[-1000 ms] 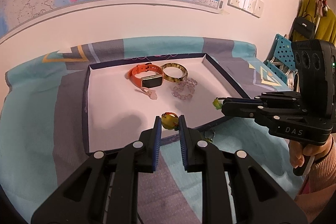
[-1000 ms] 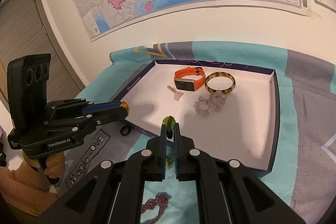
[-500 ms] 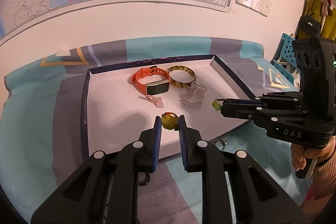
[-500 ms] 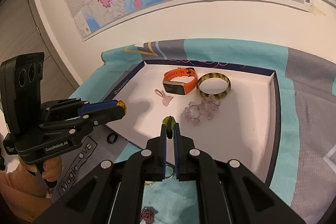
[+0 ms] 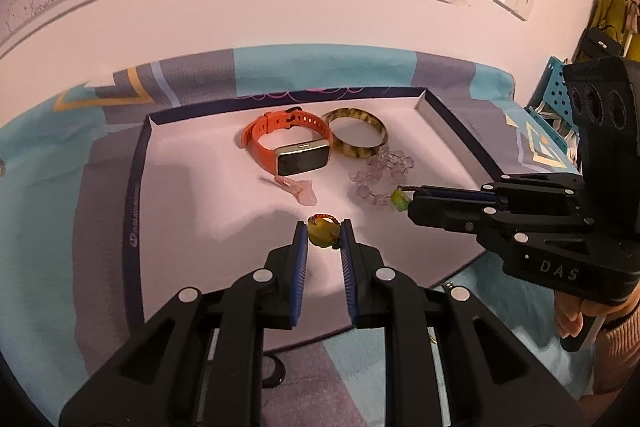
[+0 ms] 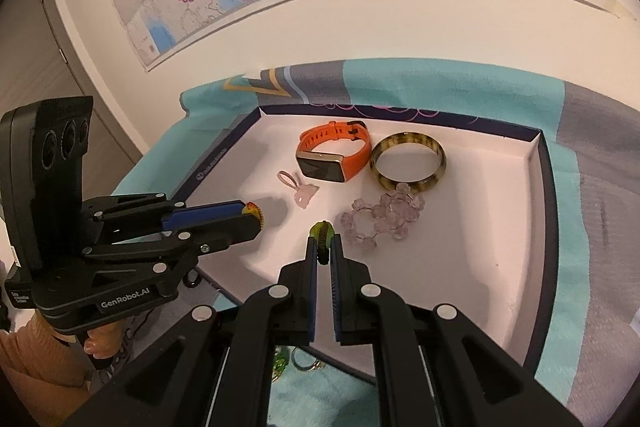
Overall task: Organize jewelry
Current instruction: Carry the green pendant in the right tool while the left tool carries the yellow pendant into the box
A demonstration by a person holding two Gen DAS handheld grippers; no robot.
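A white-lined tray (image 5: 188,187) (image 6: 520,187) holds an orange watch (image 5: 288,143) (image 6: 334,155), a striped bangle (image 5: 356,137) (image 6: 408,163), a clear bead bracelet (image 5: 380,175) (image 6: 380,217) and a pink charm (image 5: 296,187) (image 6: 300,191). My left gripper (image 5: 323,231) (image 6: 256,215) is shut on a yellow-green pendant with a red cord (image 5: 322,229), above the tray's front middle. My right gripper (image 6: 323,239) (image 5: 404,199) is shut on a small green charm (image 6: 322,231) beside the bead bracelet.
The tray lies on a teal and grey cloth (image 5: 60,247). A black ring (image 5: 274,371) (image 6: 192,277) and a green keyring trinket (image 6: 296,359) lie on the cloth before the tray. A map covers the wall. A blue chair (image 5: 556,115) stands at right.
Both grippers have moved forward over the tray with their pieces still held. The jewelry in the tray now looks nearer. Neither gripper has opened.
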